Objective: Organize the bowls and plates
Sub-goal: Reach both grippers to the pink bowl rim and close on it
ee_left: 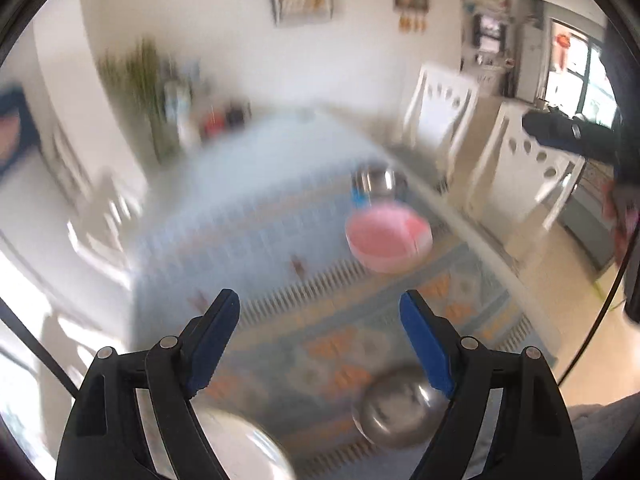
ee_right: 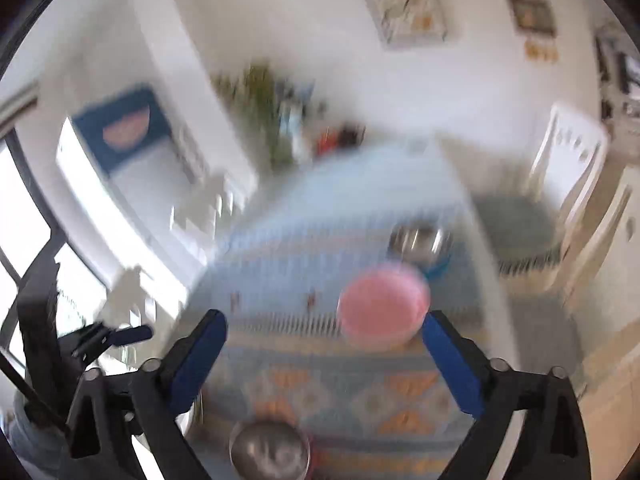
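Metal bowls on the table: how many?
2. One metal bowl at the near edge, below the pink bowl; another just beyond the pink one. Blur may hide more.

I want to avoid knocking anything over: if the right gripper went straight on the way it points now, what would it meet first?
Probably the patterned tablecloth, with nothing between the open right gripper and it. The pink plastic bowl sits just right of that line, though blur leaves depth unclear.

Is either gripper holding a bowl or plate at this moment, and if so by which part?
Nothing is held. The left gripper and right gripper both stand with jaws wide apart and nothing between them.
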Action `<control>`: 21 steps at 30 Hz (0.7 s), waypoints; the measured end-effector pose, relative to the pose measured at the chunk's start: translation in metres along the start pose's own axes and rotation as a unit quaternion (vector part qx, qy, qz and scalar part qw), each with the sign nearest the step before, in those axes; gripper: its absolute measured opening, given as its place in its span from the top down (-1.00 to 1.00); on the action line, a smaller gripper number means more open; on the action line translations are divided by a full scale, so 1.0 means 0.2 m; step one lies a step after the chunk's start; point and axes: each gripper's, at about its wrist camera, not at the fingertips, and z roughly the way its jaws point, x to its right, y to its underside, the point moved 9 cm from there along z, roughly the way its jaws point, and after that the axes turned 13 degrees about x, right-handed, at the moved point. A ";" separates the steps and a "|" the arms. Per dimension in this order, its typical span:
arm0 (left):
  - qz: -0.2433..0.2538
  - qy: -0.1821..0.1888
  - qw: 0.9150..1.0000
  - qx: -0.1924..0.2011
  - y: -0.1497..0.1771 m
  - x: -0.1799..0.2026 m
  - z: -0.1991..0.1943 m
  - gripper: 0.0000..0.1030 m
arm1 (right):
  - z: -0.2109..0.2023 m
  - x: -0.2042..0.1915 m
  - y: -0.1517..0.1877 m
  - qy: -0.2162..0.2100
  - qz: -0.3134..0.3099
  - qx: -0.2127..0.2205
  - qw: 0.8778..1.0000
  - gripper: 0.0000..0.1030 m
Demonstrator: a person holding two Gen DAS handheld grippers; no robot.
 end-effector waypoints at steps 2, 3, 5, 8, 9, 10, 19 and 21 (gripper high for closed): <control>0.031 -0.011 0.999 0.042 -0.18 -0.03 -0.05 -0.81 | -0.08 0.03 -0.22 0.007 0.008 0.048 0.999 -1.00; 0.036 -0.013 0.998 0.055 -0.24 -0.04 -0.06 -0.96 | -0.11 0.05 -0.31 0.014 0.014 0.065 0.998 -1.00; 0.025 -0.013 0.996 0.084 -0.36 -0.06 -0.04 -1.00 | -0.14 0.07 -0.43 0.029 0.008 0.073 0.997 -1.00; -0.025 0.007 0.996 0.086 -0.43 -0.06 0.07 -1.00 | -0.11 0.06 -0.53 0.059 -0.046 0.064 0.995 -1.00; -0.040 0.018 0.996 0.082 -0.43 -0.04 0.12 -1.00 | -0.11 0.06 -0.55 0.068 -0.059 0.070 0.994 -1.00; -0.052 0.023 0.995 0.077 -0.44 -0.03 0.18 -1.00 | -0.10 0.06 -0.57 0.075 -0.068 0.076 0.992 -1.00; -0.095 0.058 0.994 0.018 -0.37 0.02 0.74 -0.99 | 0.24 0.40 -0.44 0.103 0.013 0.054 0.993 -1.00; -0.129 0.090 0.987 -0.021 -0.30 0.03 0.89 -0.99 | 0.37 0.51 -0.38 0.121 0.028 0.034 0.992 -1.00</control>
